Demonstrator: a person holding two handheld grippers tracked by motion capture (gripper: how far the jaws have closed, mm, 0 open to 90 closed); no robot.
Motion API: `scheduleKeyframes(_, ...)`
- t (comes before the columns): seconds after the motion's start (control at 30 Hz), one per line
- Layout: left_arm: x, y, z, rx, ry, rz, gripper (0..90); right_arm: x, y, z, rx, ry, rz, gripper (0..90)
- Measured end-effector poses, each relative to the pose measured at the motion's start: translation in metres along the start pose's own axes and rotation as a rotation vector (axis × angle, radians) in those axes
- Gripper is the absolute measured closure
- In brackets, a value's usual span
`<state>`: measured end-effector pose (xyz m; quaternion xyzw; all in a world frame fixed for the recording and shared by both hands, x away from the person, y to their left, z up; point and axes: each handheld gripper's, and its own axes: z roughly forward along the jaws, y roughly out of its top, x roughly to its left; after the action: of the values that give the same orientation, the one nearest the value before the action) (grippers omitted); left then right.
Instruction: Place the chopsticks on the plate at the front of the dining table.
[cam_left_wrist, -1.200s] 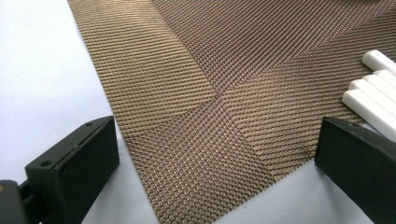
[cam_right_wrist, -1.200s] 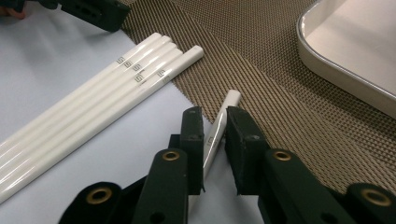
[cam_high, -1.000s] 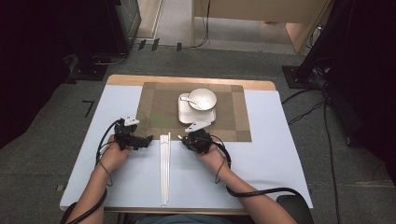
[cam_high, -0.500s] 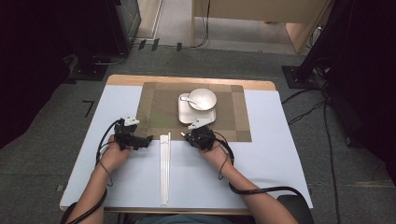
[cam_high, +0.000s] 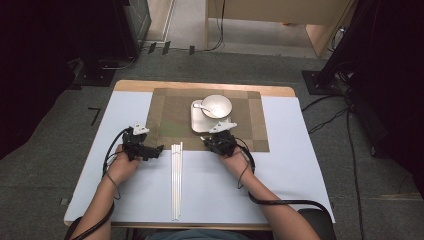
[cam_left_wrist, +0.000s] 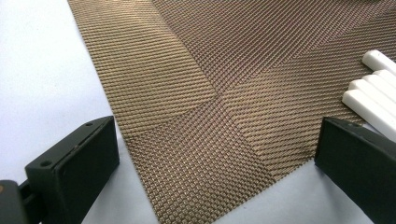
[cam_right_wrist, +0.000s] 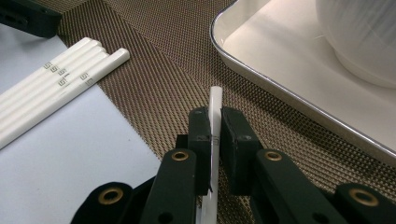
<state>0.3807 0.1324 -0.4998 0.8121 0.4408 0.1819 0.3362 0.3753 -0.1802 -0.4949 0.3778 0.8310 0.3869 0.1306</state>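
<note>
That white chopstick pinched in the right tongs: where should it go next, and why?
Probably a short carry forward to the square white tray and set it beside the white bowl. The right tongs are shut on one white chopstick above the brown woven placemat, with the tray's rim just ahead; the other white chopsticks still wait on the table.

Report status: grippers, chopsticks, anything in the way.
Right gripper shut on one white chopstick, over the woven placemat. Left gripper open, holding nothing. Other chopsticks lie together. Metal tray close ahead.
</note>
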Motion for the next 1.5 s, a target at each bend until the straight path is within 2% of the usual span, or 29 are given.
scheduleKeyframes(0.17, 0.000, 0.000, 0.000, 0.000, 0.000, 0.000, 0.0, -0.002, 0.000, 0.000, -0.021, 0.051, 0.020, 65.3)
scheduleKeyframes(0.2, 0.000, 0.000, 0.000, 0.000, 0.000, 0.000, 0.0, -0.002, 0.000, 0.000, -0.021, 0.051, 0.020, 65.3)
scheduleKeyframes(0.23, 0.000, 0.000, 0.000, 0.001, 0.000, 0.000, 0.0, -0.003, 0.000, -0.001, -0.031, 0.075, 0.023, 56.3)
scheduleKeyframes(0.3, 0.000, 0.000, 0.000, 0.000, -0.001, -0.001, 0.0, -0.003, 0.000, -0.001, -0.037, 0.079, 0.017, 51.7)
scheduleKeyframes(0.53, 0.000, 0.000, 0.000, 0.000, -0.003, -0.002, 0.0, -0.002, -0.001, -0.008, -0.068, 0.083, -0.016, 52.0)
scheduleKeyframes(0.67, 0.000, 0.000, 0.000, 0.002, -0.004, -0.003, 0.0, 0.000, -0.002, -0.012, -0.103, 0.058, -0.050, 52.2)
scheduleKeyframes(0.7, 0.000, 0.000, 0.000, 0.002, -0.004, -0.003, 0.0, -0.001, -0.002, -0.014, -0.103, 0.064, -0.055, 48.0)
scheduleKeyframes(0.73, 0.000, 0.000, 0.000, 0.002, -0.004, -0.003, 0.0, -0.001, -0.002, -0.014, -0.103, 0.064, -0.055, 48.0)
scheduleKeyframes(0.77, 0.000, 0.000, 0.000, 0.002, -0.004, -0.003, 0.0, -0.004, 0.000, -0.012, -0.065, 0.111, -0.017, 42.7)
scheduleKeyframes(0.8, 0.000, 0.000, 0.000, 0.002, -0.004, -0.003, 0.0, -0.004, -0.001, -0.012, -0.061, 0.123, -0.006, 42.9)
scheduleKeyframes(0.9, 0.000, 0.000, 0.000, 0.001, -0.004, -0.003, 0.0, -0.004, -0.002, -0.012, -0.064, 0.112, -0.017, 42.1)
scheduleKeyframes(1.03, 0.000, 0.000, 0.000, 0.000, -0.004, -0.003, 0.0, -0.004, -0.001, -0.012, -0.071, 0.130, -0.014, 30.1)
scheduleKeyframes(1.13, 0.000, 0.000, 0.000, 0.001, -0.004, -0.004, 0.0, -0.004, -0.001, -0.013, -0.074, 0.121, 0.009, 30.8)
scheduleKeyframes(1.3, 0.000, 0.000, 0.000, 0.003, -0.005, -0.004, 0.0, -0.005, -0.007, -0.017, -0.063, 0.079, -0.016, 45.7)
scheduleKeyframes(1.33, 0.000, 0.000, 0.000, 0.003, -0.005, -0.005, 0.0, -0.005, -0.008, -0.018, -0.064, 0.076, -0.007, 48.6)
scheduleKeyframes(1.4, 0.000, 0.000, 0.000, 0.002, -0.004, -0.005, 0.0, -0.003, -0.010, -0.019, -0.067, 0.076, 0.029, 50.2)
scheduleKeyframes(1.5, 0.000, 0.001, 0.000, 0.004, -0.005, -0.005, 0.0, -0.001, -0.014, -0.022, -0.076, 0.058, 0.013, 50.3)
